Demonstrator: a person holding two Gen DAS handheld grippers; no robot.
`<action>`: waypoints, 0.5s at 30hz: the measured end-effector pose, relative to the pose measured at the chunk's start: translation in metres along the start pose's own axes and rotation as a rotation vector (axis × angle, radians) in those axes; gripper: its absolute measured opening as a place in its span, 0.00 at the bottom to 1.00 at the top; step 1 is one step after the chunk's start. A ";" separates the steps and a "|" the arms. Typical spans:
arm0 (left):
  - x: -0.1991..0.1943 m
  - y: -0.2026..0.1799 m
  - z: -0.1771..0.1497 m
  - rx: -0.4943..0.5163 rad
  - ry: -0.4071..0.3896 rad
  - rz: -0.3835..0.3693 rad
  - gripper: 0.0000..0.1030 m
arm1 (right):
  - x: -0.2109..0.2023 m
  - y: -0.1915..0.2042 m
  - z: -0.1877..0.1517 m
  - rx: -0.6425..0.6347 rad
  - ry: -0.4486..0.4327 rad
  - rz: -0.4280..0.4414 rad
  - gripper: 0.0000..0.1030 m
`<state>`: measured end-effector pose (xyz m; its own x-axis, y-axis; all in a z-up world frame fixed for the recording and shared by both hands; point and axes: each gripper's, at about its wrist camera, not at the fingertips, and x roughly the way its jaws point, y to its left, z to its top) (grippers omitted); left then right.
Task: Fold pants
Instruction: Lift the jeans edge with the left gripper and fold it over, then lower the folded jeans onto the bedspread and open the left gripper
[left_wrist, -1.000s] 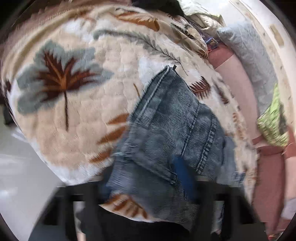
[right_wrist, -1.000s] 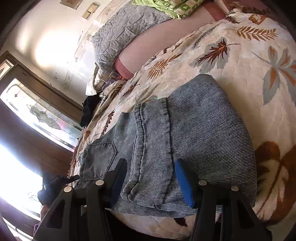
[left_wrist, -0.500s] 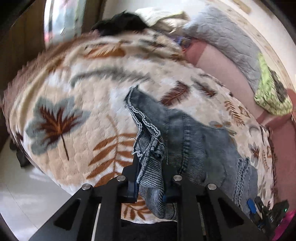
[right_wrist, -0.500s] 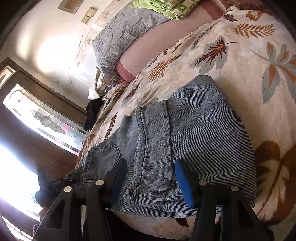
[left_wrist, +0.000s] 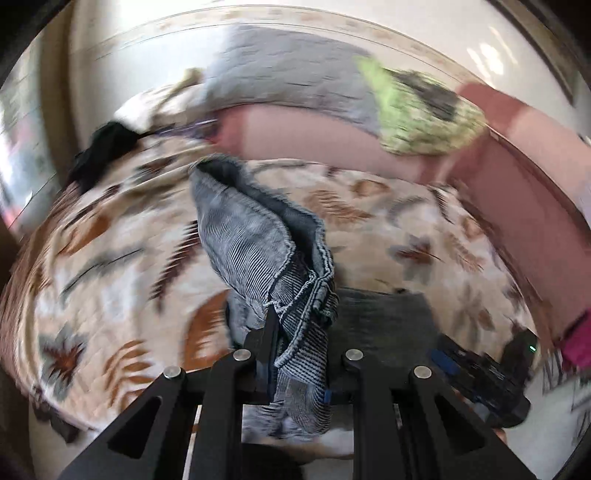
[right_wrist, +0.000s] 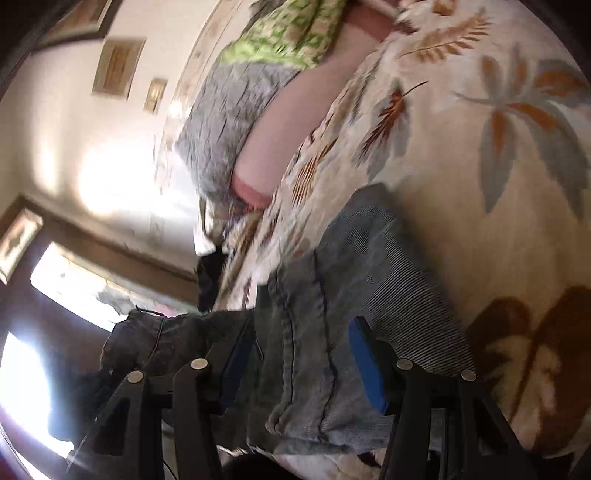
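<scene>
Pants (left_wrist: 258, 236) lie near the front edge of the bed (left_wrist: 110, 258), denim, one end lifted off the quilt. Left gripper (left_wrist: 295, 354) is pinched tight on a bunched hem, cloth hanging from it. Right gripper (right_wrist: 303, 365) is spread, jaws straddling the other end, pads not pressing. Denim looks thick, floppy, fairly heavy, not slippery; it will sag and drag. Best hold: the stitched hem or waistband edge, through all layers.
</scene>
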<state>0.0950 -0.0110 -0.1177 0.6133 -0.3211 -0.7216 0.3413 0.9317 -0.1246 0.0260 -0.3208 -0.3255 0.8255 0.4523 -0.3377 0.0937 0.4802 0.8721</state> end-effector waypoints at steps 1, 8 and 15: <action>0.003 -0.014 0.001 0.023 0.006 -0.014 0.17 | -0.004 -0.005 0.002 0.026 -0.013 0.009 0.56; 0.078 -0.129 -0.024 0.167 0.180 -0.139 0.23 | -0.052 -0.029 0.030 0.036 -0.158 -0.069 0.56; 0.108 -0.138 -0.049 0.157 0.298 -0.306 0.31 | -0.086 -0.054 0.047 0.075 -0.175 -0.126 0.56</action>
<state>0.0790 -0.1663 -0.2114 0.2438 -0.4936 -0.8348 0.5927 0.7572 -0.2746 -0.0236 -0.4203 -0.3270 0.8879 0.2519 -0.3850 0.2382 0.4643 0.8531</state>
